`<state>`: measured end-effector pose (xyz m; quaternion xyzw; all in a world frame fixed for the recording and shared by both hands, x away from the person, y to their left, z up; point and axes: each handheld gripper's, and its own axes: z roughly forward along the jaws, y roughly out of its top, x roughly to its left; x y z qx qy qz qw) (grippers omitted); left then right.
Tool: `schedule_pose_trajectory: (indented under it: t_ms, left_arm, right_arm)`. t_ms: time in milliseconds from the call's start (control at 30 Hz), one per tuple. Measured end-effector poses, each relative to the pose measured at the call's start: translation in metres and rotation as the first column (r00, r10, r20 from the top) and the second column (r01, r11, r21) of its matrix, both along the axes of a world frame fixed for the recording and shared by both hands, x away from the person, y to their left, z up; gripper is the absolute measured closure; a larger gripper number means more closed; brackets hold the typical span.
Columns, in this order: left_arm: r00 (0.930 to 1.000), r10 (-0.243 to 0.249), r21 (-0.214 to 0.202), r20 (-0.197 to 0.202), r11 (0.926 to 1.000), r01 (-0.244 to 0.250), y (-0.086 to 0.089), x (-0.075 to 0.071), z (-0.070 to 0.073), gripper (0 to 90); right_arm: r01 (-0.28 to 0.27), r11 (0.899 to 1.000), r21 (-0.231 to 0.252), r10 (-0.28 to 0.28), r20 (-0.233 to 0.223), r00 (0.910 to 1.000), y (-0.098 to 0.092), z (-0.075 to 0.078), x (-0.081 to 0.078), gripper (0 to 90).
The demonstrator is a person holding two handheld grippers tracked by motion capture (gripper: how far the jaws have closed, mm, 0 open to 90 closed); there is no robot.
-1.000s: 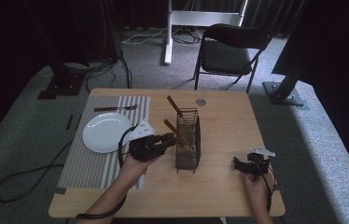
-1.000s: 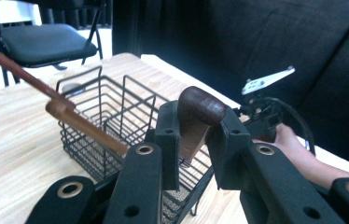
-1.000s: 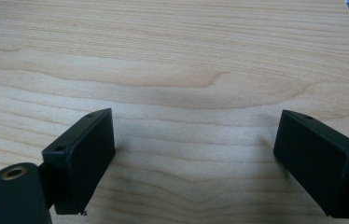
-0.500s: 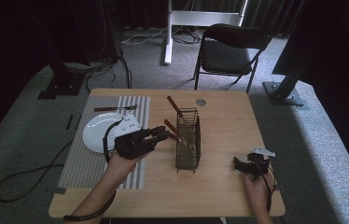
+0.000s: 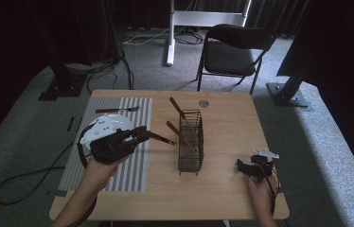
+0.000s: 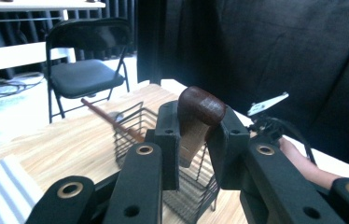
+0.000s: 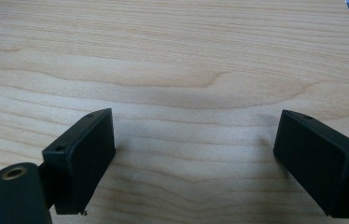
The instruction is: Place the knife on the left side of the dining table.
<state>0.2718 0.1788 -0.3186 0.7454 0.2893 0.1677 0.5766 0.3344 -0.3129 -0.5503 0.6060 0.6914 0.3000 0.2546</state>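
Left claw [image 5: 139,135]: clenched on the wooden handle of a utensil [image 6: 195,122], seen end-on between its jaws in the left gripper view. Grip sits at the handle end, so the metal working end points toward the wire caddy [image 5: 190,142]; likely this keeps the tip free to steer. Utensil is in the air just left of the caddy, over the edge of the striped placemat [image 5: 132,165].

Caddy stands upright mid-surface; two more brown-handled utensils [image 5: 177,108] lean out of its top.

White plate [image 5: 100,127] lies left of the caddy, partly hidden by the left claw; a fork [image 5: 116,109] lies just beyond it.

Right claw [image 7: 196,163]: released, jaws wide, nothing between them, low over the bare wooden surface [image 5: 232,118] right of the caddy. Probably parked.
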Motion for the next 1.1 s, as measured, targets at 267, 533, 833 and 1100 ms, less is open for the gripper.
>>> schedule_pose_trajectory:
  t_ms: [267,533,833,1100]
  left_arm:
    - [0.9969,0.054,-0.001,-0.058,0.9985,-0.054,0.030,0.002,-0.025,75.3]
    - [0.9875,0.096,0.001,-0.126,0.9954,-0.096,0.058,0.005,-0.054,75.3]
    - [0.9743,0.129,0.032,-0.185,0.9916,-0.125,0.080,0.003,-0.078,75.2]
    - [0.9609,0.163,0.049,-0.224,0.9865,-0.156,0.098,-0.002,-0.091,75.3]
  right_arm:
    - [0.000,1.000,0.000,0.000,0.000,1.0000,0.000,0.000,0.000,11.9]
    - [0.000,1.000,0.000,0.000,0.000,1.0000,0.000,0.000,0.000,11.9]
    - [0.000,1.000,0.000,0.000,0.000,1.0000,0.000,0.000,0.000,11.8]
    - [0.000,1.000,0.000,0.000,-0.001,1.0000,0.000,0.000,0.000,11.8]
